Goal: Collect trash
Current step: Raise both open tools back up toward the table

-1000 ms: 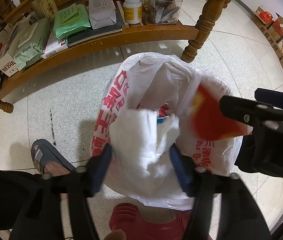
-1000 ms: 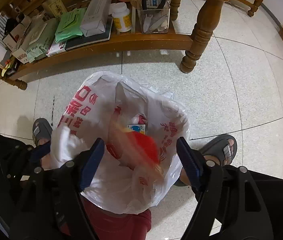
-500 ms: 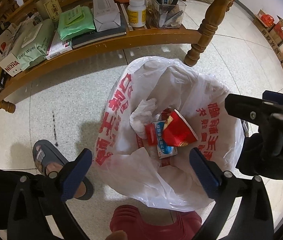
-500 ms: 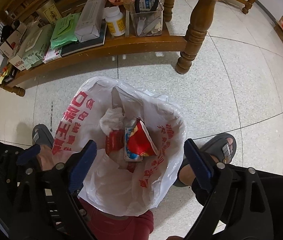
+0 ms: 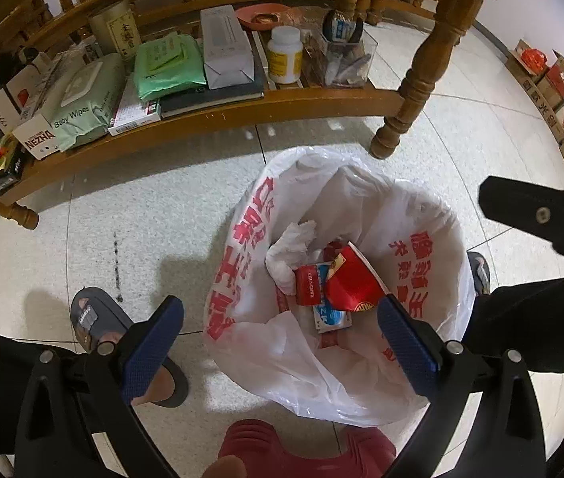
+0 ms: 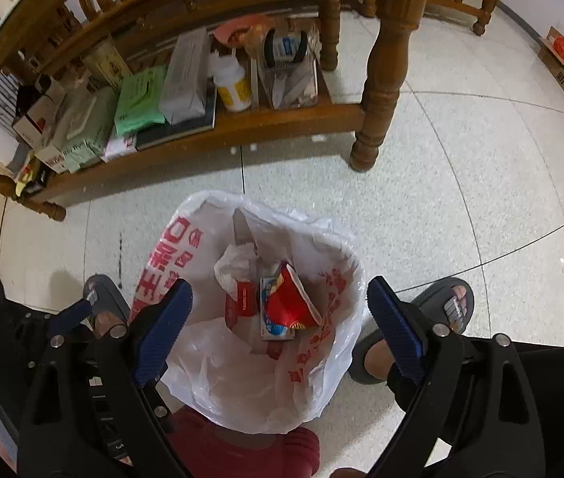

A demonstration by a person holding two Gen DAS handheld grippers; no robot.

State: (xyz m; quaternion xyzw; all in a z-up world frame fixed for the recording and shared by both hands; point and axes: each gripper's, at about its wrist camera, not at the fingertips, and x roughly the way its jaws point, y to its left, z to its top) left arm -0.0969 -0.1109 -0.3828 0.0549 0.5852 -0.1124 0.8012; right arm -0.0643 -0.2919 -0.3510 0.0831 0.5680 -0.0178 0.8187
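A: Left wrist view. The left hand-held gripper (image 5: 280, 342) is spread wide, nothing between its ribbed blue pads (image 5: 150, 352). Straight ahead of it sits the plastic bag (image 5: 413, 215): thin, white, crinkled, red printing, mouth open.

B: Contents?

A: A crumpled white tissue (image 5: 289, 249) on the side of the bag toward the gripper's left finger. Beside it a small red box (image 5: 309, 286), then a red paper carton (image 5: 351, 285), folded and angular, and under those a flat blue-and-white packet (image 5: 331, 316). All lie inside, apart from the pads.

B: Surroundings?

A: Speckled tile floor (image 5: 154, 235). Beyond the bag, a low wooden shelf (image 5: 242, 109) with turned legs, carrying a soft baby wipes pack (image 5: 82, 99) and a white bottle (image 5: 285, 55). The other gripper's black body juts in at the right.

B: Right wrist view?

A: The right hand-held gripper (image 6: 280, 328) is also spread, empty, pointing steeply down with the plastic bag (image 6: 337, 279) between and just ahead of its fingers. The tissue (image 6: 234, 265), red box (image 6: 244, 298), red paper carton (image 6: 285, 298) and packet (image 6: 276, 330) are in the bag's hollow. A grey sandal (image 6: 447, 302) with a foot in it lies outside the right finger. Something ribbed and dark red shows under the bag's near edge; what it is I cannot tell.
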